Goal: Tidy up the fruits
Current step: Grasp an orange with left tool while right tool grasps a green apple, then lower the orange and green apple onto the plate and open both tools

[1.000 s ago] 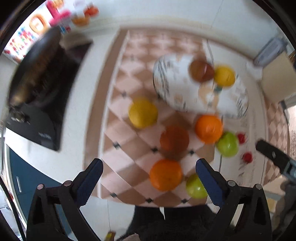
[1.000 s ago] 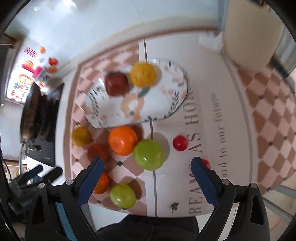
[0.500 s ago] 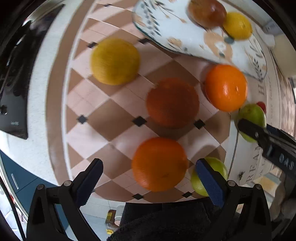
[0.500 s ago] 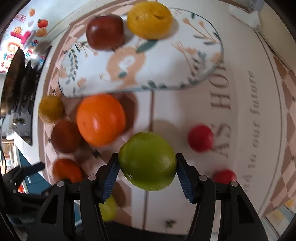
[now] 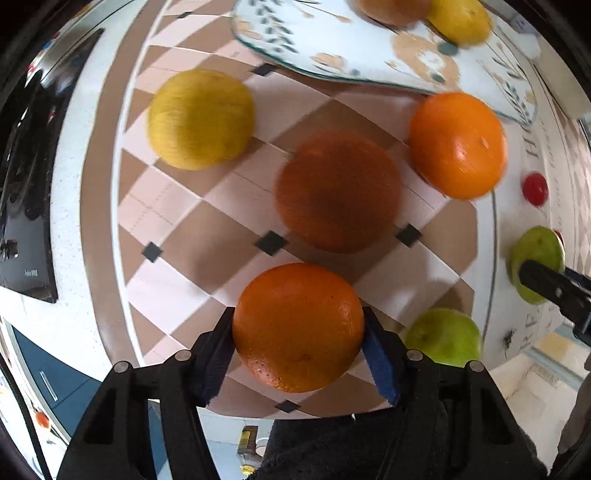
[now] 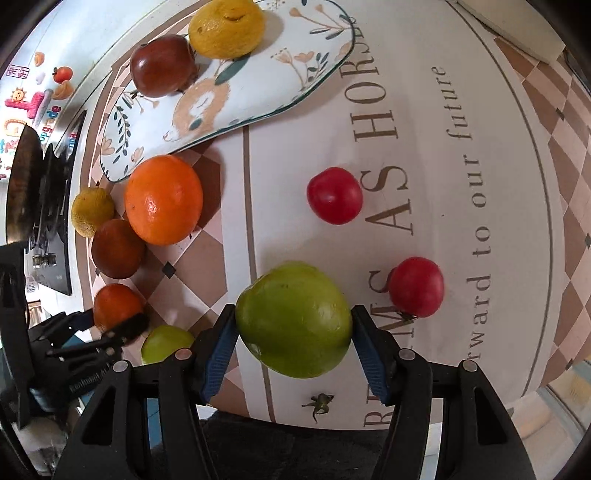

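Observation:
In the left wrist view my left gripper (image 5: 298, 317) points down at the mat. Its jaws are closing, and both blue pads touch the sides of an orange (image 5: 299, 332). In the right wrist view my right gripper (image 6: 293, 314) has a green apple (image 6: 293, 317) between its pads. The jaws are opening slightly, with the pads still against the apple. A floral plate (image 6: 258, 85) lies further back, holding a dark red apple (image 6: 162, 66) and a yellow fruit (image 6: 227, 27). Loose on the mat are a second yellow fruit (image 5: 201, 118), a dark orange (image 5: 338, 190), a bright orange (image 5: 456, 144) and another green apple (image 5: 443, 338).
Two red tomatoes (image 6: 334, 195) (image 6: 415, 287) and a loose green stem (image 6: 319, 402) lie on the mat's white lettered part. A black stove with a pan (image 6: 40, 177) stands at the left. The counter's front edge runs just below both grippers.
Both grippers have come down close to the mat. The left jaws have closed from wide apart onto the orange. The right jaws closed on the green apple half a second ago.

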`<action>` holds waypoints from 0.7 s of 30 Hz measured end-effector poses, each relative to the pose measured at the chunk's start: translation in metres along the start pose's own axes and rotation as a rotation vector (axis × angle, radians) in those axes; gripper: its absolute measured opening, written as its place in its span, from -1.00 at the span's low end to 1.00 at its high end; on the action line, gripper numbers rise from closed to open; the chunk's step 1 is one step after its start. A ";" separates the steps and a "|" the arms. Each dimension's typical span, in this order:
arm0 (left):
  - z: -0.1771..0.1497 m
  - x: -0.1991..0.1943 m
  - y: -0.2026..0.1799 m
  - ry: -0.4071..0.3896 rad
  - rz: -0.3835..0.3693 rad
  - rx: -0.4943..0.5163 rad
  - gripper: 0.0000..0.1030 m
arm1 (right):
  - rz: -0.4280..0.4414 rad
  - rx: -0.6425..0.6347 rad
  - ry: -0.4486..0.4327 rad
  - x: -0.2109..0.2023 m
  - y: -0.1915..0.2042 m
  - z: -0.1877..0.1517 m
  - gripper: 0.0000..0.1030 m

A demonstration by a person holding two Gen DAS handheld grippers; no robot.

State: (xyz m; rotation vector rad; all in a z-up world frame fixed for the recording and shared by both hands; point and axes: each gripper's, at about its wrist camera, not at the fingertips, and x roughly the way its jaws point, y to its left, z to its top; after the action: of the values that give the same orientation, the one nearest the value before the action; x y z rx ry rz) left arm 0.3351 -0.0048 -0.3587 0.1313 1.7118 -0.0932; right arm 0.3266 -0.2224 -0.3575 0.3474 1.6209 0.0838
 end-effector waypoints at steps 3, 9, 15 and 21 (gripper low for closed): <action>0.001 0.002 0.008 -0.003 -0.015 -0.023 0.21 | -0.002 -0.022 -0.015 0.000 -0.003 -0.001 0.39; -0.008 -0.004 0.021 -0.026 -0.018 -0.051 0.20 | -0.023 -0.083 -0.048 0.004 0.020 0.005 0.20; -0.021 -0.034 0.041 -0.075 -0.032 -0.083 0.20 | -0.013 -0.069 -0.085 -0.010 0.020 0.008 0.19; -0.021 -0.105 0.055 -0.189 -0.143 -0.134 0.20 | 0.055 -0.047 -0.197 -0.060 0.027 0.029 0.19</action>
State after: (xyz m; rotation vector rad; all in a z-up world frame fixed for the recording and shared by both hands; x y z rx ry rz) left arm 0.3370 0.0495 -0.2507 -0.0976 1.5320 -0.0933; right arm 0.3625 -0.2181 -0.2958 0.3528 1.4127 0.1257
